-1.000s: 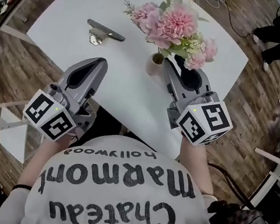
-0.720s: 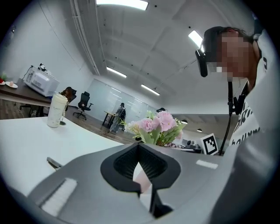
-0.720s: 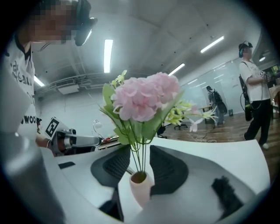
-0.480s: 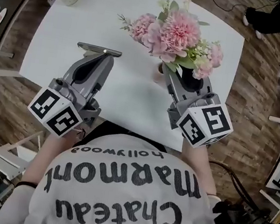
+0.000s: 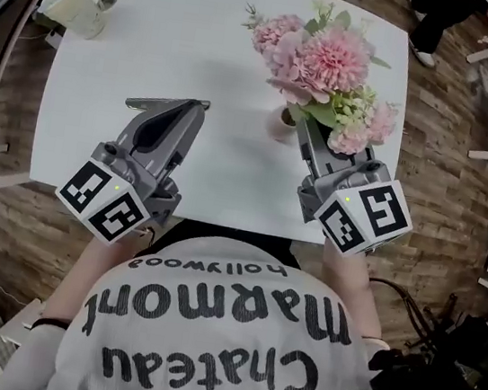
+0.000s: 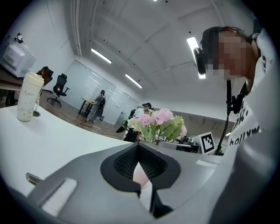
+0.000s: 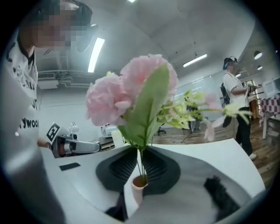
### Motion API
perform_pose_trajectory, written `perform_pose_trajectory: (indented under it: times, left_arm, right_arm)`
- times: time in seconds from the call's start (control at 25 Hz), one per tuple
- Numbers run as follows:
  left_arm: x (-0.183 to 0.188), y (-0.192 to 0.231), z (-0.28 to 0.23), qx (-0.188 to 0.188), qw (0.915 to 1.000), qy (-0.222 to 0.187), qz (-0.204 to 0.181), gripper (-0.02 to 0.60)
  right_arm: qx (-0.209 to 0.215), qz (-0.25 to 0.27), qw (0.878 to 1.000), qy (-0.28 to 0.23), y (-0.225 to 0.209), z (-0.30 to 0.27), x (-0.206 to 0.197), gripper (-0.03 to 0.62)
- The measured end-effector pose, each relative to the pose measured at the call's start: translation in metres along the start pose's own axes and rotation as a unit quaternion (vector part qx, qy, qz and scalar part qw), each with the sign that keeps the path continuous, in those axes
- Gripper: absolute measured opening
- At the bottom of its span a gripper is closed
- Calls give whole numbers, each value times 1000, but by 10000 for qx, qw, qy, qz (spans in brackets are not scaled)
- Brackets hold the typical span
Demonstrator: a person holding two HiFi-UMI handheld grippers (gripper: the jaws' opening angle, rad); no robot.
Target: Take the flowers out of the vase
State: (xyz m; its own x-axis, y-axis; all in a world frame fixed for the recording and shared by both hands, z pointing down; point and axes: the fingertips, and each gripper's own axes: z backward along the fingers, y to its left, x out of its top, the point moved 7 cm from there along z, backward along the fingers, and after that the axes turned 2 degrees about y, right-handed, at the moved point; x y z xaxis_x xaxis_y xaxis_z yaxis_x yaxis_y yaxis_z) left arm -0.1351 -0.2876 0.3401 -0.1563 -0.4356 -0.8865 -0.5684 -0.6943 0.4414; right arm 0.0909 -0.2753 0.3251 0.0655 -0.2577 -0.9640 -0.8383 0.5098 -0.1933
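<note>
The pink, ruffled flowers [image 5: 323,61] are standing in a small, smooth pale-pink vase [image 5: 282,124] toward 1 o'clock on the matte white table [image 5: 158,40]. The grasping step is under way: the right gripper [image 7: 141,154], whose jaws have just been closing, is clamping the thin green stems [image 7: 141,165] just above the vase mouth. The left gripper [image 5: 194,105], jaws together and empty, is sitting at the vase's 9 o'clock. The next move probably calls for a straight upward lift, since the light vase could tip.

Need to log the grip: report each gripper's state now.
Left gripper: jaws closed, empty.
Right gripper: jaws have just closed on the flower stems above the vase.
</note>
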Motion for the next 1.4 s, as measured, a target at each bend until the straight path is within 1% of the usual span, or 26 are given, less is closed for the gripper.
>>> perform_pose_trajectory:
  times: [0.12, 0.2, 0.44, 0.64, 0.8, 1.04, 1.16, 1.32, 1.4]
  left_arm:
    - [-1, 9, -1, -177, 9998, 16, 69, 5]
    - [0, 13, 0, -237, 9997, -16, 57, 5]
    - [3, 5, 10, -239, 9995, -228, -20, 5]
    - [6, -16, 31, -97, 9988, -462, -117, 5]
    - [3, -35, 43, 31, 9977, -658, -180, 5]
    - [-5, -84, 64, 389, 9940, -1003, -218, 5]
    - [-11, -106, 81, 547, 9913, -1171, -237, 5]
    - [-23, -137, 105, 745, 9873, -1359, -336, 5]
    - [-32, -155, 115, 828, 9853, -1448, -375, 5]
  right_arm:
    - [-194, 157, 9997, 4, 6, 0, 3, 38]
    - [-243, 165, 9996, -42, 8, 0, 5, 34]
    - [-313, 278, 9990, -186, 14, 8, 14, 25]
    - [-193, 338, 9982, -464, 22, 19, 31, 23]
    - [-100, 532, 9959, -726, 24, 31, 47, 23]
    - [156, 670, 9920, -1060, 23, 55, 69, 23]
    - [174, 816, 9884, -1268, 28, 66, 78, 23]
    - [183, 732, 9820, -1731, 33, 96, 87, 23]
    - [246, 670, 9799, -1861, 36, 116, 89, 23]
